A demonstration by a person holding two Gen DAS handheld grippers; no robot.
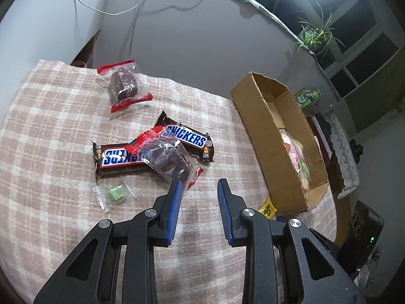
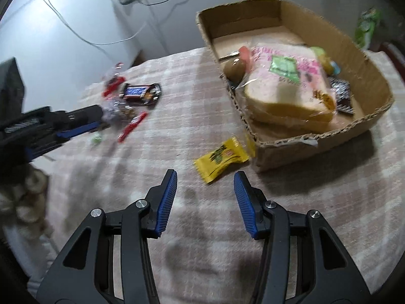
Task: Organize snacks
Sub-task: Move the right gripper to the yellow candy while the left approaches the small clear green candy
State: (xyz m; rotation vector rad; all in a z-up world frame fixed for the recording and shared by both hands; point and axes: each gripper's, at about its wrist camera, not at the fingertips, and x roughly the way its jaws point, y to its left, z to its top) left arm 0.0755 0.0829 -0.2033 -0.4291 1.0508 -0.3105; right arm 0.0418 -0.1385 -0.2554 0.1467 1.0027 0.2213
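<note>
On the checked cloth (image 1: 50, 126) lie two Snickers bars (image 1: 187, 139) (image 1: 117, 158), with a clear-wrapped brown cake (image 1: 168, 160) across them. A second such cake (image 1: 124, 83) sits farther back, and a small green sweet (image 1: 114, 193) lies nearer. My left gripper (image 1: 200, 185) is open and empty, its left fingertip just short of the near cake's red end. My right gripper (image 2: 205, 176) is open and empty just behind a yellow packet (image 2: 221, 158), which lies beside the cardboard box (image 2: 286, 149). The box holds a bread bag (image 2: 286, 86) and small snacks.
The box's long wall (image 1: 255, 131) stands to the right of my left gripper, which shows blurred at the left of the right wrist view (image 2: 97, 120). A green packet (image 2: 367, 25) lies behind the box. Cables hang on the white wall. The cloth's edge curves off at right.
</note>
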